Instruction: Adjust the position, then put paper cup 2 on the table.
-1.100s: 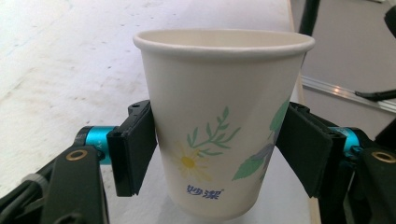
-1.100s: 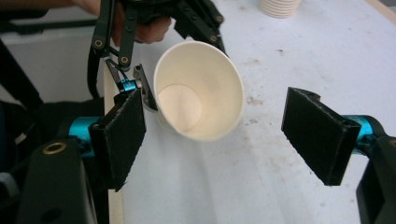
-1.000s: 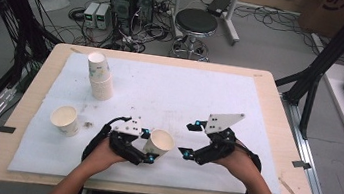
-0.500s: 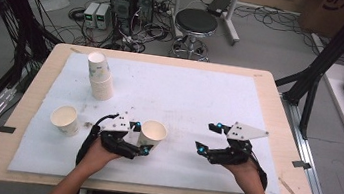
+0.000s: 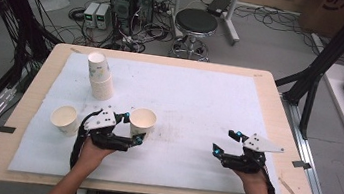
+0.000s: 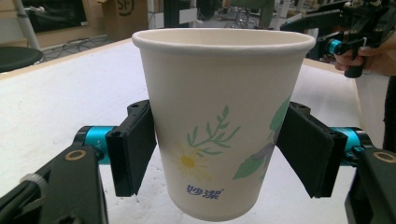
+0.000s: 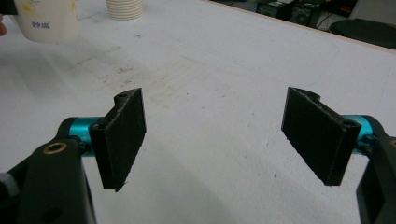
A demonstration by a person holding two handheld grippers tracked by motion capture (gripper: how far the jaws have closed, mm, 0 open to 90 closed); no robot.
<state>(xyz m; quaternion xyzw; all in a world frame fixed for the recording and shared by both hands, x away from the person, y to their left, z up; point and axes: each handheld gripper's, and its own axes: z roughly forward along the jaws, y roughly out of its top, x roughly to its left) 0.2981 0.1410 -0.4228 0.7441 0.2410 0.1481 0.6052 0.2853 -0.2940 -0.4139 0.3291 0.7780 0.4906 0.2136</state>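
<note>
Nearest you, your left gripper (image 5: 131,128) has its black pads clamped on the flanks of a paper cup (image 6: 223,119), held upright just off the white mat (image 5: 199,100). Keep the squeeze light: the thin waxed wall will probably dent if you press harder, and the taper may let the cup slip downward, so carry it level and low. Your right gripper (image 7: 219,135) hangs over bare mat with its jaws wide apart and nothing between them; keep it clear of the carrying path. Left of the held cup, another single cup (image 5: 64,119) stands open-mouthed, a likely place to nest yours. Farther back sits a leaning stack of cups (image 5: 100,76), smooth and ribbed at the rims.
</note>
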